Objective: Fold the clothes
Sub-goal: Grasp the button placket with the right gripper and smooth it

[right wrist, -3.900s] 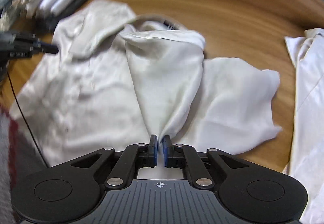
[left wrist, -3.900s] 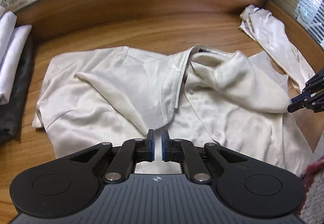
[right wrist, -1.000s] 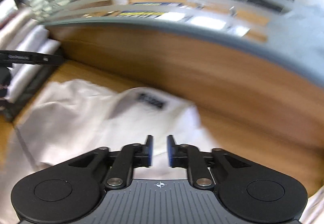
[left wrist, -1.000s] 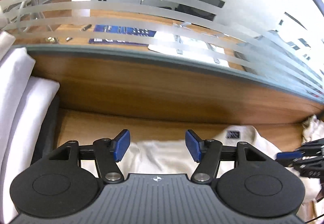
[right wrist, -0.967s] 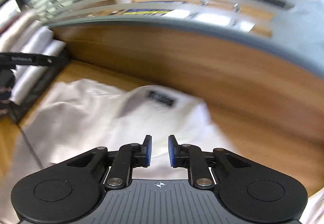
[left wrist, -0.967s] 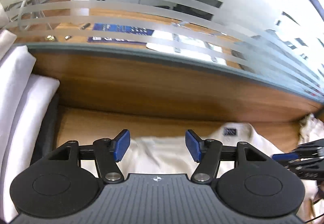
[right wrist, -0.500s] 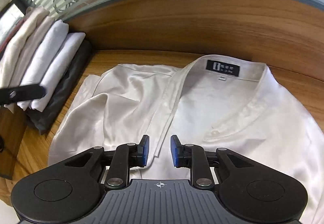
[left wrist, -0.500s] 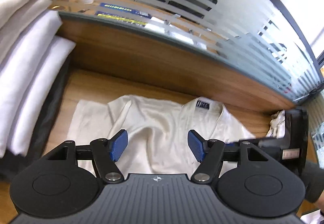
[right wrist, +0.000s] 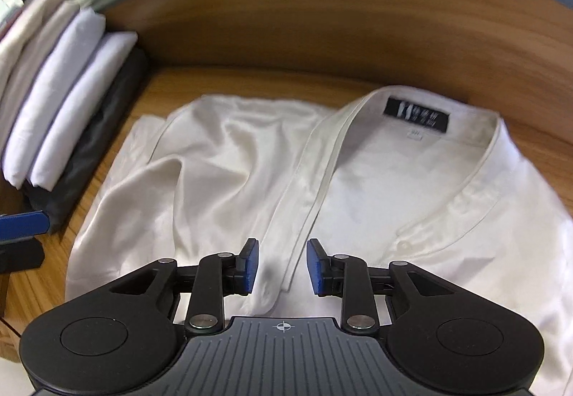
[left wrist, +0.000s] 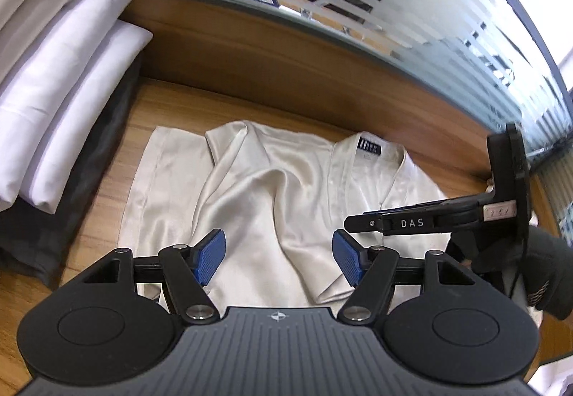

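The cream shirt [right wrist: 412, 181] lies collar-up on the tabletop [left wrist: 172, 109], partly folded, beside the stacked clothes [left wrist: 61, 80]. Next, each grip should take a hem edge cleanly, pinching one layer. Both point steeply down over it: left tongs [left wrist: 279, 261] spread wide and empty, right tongs [right wrist: 281, 267] opening, placket fabric below them, unpressed.

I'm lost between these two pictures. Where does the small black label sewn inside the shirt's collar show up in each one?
Left wrist view: the small black label sits right of centre, halfway up, inside the collar of the cream satin shirt.
Right wrist view: the label is upper right of centre, larger, at the collar's back.
Shared landmark: the stack of folded white clothes on the left of both.
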`<state>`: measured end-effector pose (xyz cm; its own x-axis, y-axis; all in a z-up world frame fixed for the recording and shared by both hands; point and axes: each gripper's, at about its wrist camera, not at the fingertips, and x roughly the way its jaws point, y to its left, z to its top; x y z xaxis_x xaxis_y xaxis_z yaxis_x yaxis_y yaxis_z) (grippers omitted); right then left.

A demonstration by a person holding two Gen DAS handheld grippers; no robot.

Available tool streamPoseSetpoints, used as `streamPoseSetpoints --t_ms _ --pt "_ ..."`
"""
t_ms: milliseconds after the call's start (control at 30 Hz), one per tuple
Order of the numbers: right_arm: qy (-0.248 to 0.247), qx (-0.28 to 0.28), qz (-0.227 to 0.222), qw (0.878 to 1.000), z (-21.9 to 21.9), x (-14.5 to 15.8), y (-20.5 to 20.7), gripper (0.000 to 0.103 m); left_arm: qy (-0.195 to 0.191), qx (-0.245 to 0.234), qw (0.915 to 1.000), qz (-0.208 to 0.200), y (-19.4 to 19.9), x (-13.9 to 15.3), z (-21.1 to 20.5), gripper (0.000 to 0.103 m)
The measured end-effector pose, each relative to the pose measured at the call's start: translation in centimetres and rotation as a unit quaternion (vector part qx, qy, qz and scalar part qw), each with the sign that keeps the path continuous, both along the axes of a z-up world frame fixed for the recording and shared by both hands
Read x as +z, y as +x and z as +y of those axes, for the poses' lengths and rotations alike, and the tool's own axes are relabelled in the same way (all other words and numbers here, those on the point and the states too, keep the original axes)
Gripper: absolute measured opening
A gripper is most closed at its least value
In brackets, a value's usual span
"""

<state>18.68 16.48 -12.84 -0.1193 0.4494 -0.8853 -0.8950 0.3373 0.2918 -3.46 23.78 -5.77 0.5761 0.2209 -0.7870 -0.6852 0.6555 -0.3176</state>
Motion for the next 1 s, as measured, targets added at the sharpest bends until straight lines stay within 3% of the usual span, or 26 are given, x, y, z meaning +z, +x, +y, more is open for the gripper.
streamPoseSetpoints --t_ms 267,367,600,633,667,767,1000 --pt "-0.032 -0.045 0.028 0.998 -1.8 -1.2 -1.1 0.032 -0.003 0.004 0.9999 0.015 -0.7 -1.5 -0.5 0.074" --pt "-0.027 -0.053 0.008 0.998 -1.7 -1.1 -2.0 0.031 0.001 0.018 0.9997 0.019 -1.2 -1.6 -0.3 0.074" --pt "-0.024 0.012 -0.119 0.993 -0.6 -1.0 -6.2 0.033 0.024 0.05 0.9981 0.025 -2.3 -1.3 0.5 0.074" --pt "-0.02 0.019 -0.13 0.991 -0.7 -1.0 -6.7 0.028 0.029 0.055 0.9977 0.025 -2.4 -1.2 0.7 0.074" --pt "-0.014 0.023 -0.133 0.991 -0.8 -1.0 -6.9 0.02 0.034 0.06 0.9973 0.026 -2.5 -1.1 0.8 0.074" --pt "-0.003 0.033 -0.139 0.99 -1.1 -1.0 -7.3 0.011 0.048 0.075 0.9957 0.029 -2.9 -0.9 1.3 0.074" --pt "0.009 0.025 -0.134 0.991 -1.0 0.5 -4.6 0.009 0.112 0.073 0.9887 0.068 -2.6 -1.3 2.8 0.073"
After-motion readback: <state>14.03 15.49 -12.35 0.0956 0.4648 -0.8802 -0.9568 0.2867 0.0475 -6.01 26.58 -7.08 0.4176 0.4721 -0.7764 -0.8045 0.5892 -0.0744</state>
